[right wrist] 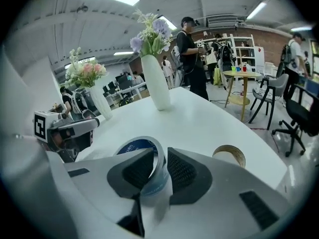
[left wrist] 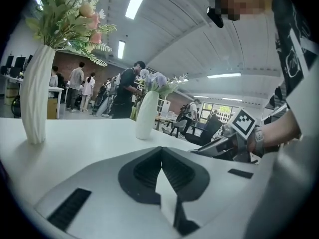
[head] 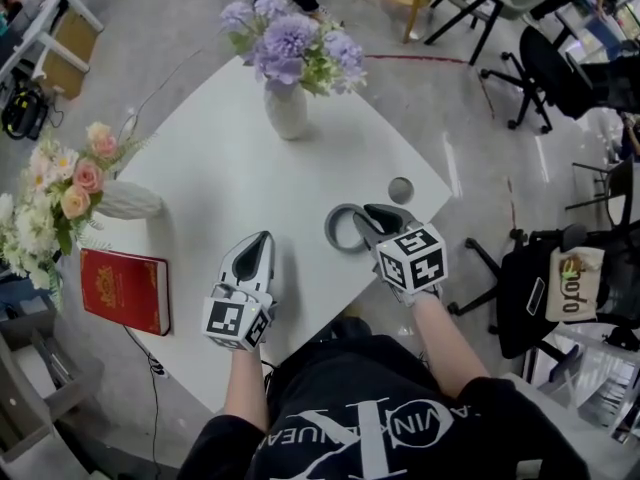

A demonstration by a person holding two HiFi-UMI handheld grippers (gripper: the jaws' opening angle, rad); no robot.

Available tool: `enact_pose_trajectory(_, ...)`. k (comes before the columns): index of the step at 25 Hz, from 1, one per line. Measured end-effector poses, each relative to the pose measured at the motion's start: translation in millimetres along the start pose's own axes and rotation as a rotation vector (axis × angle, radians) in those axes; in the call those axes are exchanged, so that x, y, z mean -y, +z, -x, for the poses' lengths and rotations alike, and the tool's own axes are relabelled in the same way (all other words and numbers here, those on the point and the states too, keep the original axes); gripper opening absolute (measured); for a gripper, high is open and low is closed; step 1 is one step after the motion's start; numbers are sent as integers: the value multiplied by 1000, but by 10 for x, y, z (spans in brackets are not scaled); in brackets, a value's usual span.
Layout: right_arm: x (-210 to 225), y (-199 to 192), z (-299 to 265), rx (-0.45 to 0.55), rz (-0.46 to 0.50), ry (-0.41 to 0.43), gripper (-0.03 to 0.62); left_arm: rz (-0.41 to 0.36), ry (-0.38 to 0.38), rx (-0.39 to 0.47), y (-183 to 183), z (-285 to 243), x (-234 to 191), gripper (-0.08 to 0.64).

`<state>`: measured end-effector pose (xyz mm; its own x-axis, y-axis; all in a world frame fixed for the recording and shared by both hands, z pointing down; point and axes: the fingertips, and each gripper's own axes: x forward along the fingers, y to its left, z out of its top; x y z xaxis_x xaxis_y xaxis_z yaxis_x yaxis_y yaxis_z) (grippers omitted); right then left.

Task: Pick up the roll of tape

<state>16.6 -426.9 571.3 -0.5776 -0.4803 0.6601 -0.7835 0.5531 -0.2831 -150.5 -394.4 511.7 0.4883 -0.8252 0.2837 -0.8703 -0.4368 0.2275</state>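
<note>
The grey roll of tape (head: 332,230) lies flat on the white desk (head: 220,178), near the edge closest to the person. The right tongs (right wrist: 162,152) straddle its wall, one jaw inside the ring and one outside, set narrow with a thin gap still showing on one side. A smaller brown roll (head: 400,189) sits just beyond it. The left tongs (head: 265,238) hover low over the desk, tips together and empty. Farther off stand a white vase of purple flowers (head: 287,108), a vase of pink flowers (head: 125,200) and a red book (head: 125,290).
</note>
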Motion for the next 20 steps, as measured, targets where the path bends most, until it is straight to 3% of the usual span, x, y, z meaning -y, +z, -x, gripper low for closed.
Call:
enact_pose_trajectory(10,19,42,-88,-26,113,-47,60,-1,22,1,-1,78,-66,-2)
enact_pose_trajectory(20,-62,241,130,97,81,-10,60,-22,56,10,78,182,-22,-2)
